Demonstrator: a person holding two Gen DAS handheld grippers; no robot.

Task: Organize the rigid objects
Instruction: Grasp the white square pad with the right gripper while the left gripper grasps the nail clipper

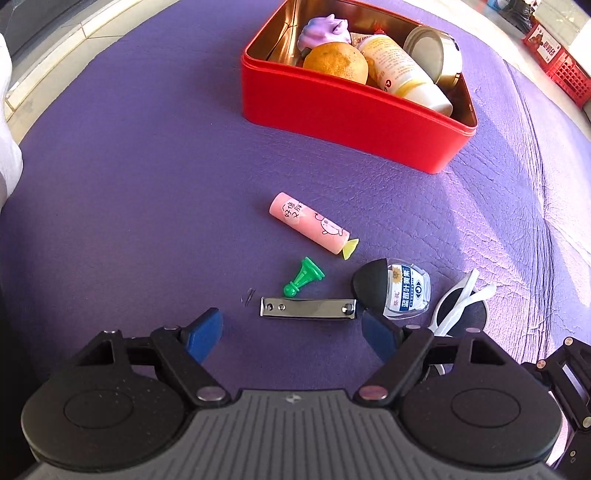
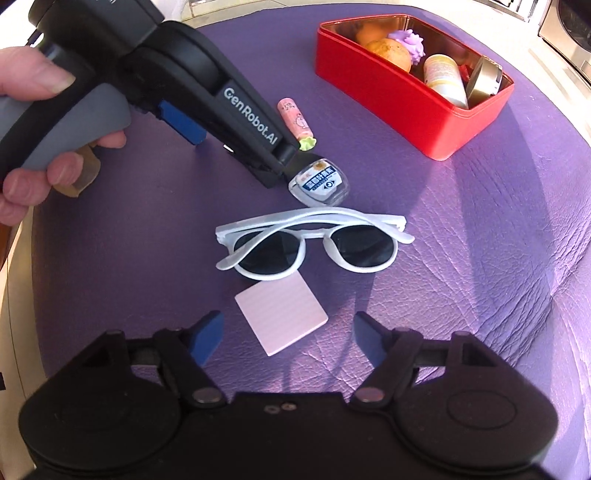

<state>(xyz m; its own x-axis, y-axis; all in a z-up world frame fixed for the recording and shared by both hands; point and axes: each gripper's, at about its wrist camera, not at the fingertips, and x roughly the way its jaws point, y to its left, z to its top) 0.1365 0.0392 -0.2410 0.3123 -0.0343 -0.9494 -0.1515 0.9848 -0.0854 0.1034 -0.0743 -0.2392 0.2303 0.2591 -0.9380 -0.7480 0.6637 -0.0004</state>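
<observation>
on the purple desk, a red tin sits at the far side, holding an orange, a purple toy, a bottle and a can. loose items lie nearer: pink tube, green pawn, nail clipper, small eye-drop case, white sunglasses, pink square pad. left gripper points down at the desk, fingers wide, nothing between them; clipper lies just ahead of the tips, apart from them. right gripper also fingers apart, gripping nothing; pad's near corner lies between the tips, sunglasses just beyond. in the right view a hand holds the left gripper, whose far finger is close by the eye-drop case; contact cannot be told.
</observation>
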